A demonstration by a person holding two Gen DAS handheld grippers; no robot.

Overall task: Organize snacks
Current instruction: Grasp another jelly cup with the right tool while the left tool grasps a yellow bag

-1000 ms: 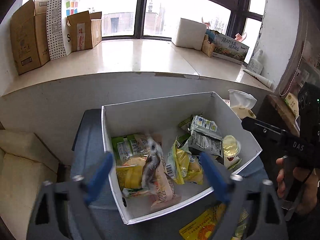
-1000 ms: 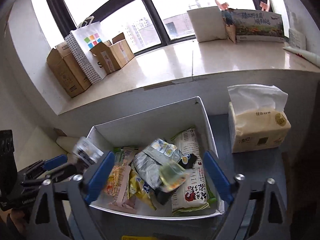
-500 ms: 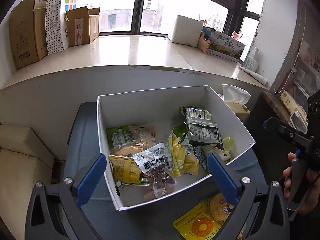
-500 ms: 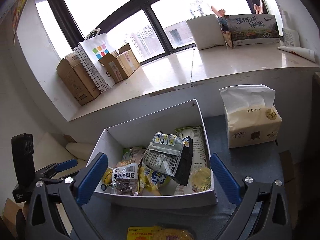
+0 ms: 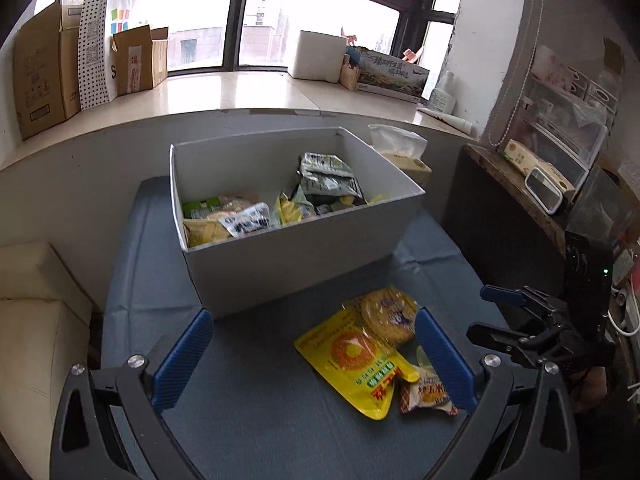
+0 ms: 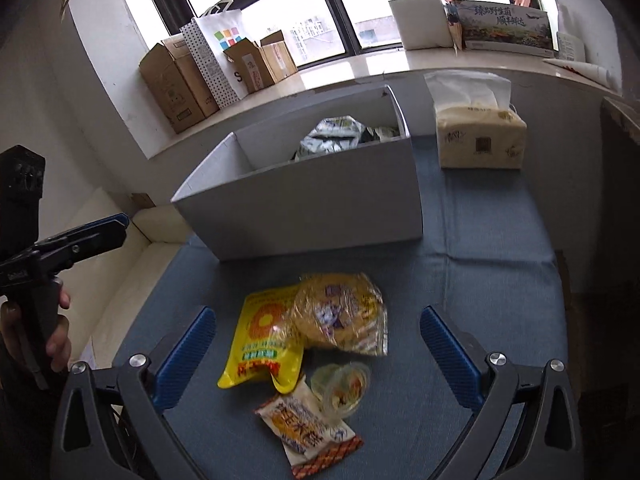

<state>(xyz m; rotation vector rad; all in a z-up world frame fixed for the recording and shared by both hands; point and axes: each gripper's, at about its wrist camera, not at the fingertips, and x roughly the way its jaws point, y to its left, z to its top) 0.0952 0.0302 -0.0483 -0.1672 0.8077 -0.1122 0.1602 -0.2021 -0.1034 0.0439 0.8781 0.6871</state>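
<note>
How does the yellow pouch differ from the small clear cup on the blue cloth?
The yellow pouch is flat, opaque and printed; the clear cup is round and see-through. The pouch is much larger. A round snack pack overlaps the pouch, not the cup. Both lie outside the white box.

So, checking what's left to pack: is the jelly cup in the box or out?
Out. The jelly cup sits on the blue cloth, in front of the white box.

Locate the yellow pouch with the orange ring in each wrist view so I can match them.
Left wrist: yellow pouch lies lower right of centre on the blue cloth, beside the left gripper's right finger.
Right wrist: yellow pouch lies lower centre-left, between the right gripper's fingers.
Shared landmark: the white box directly behind it.
</note>
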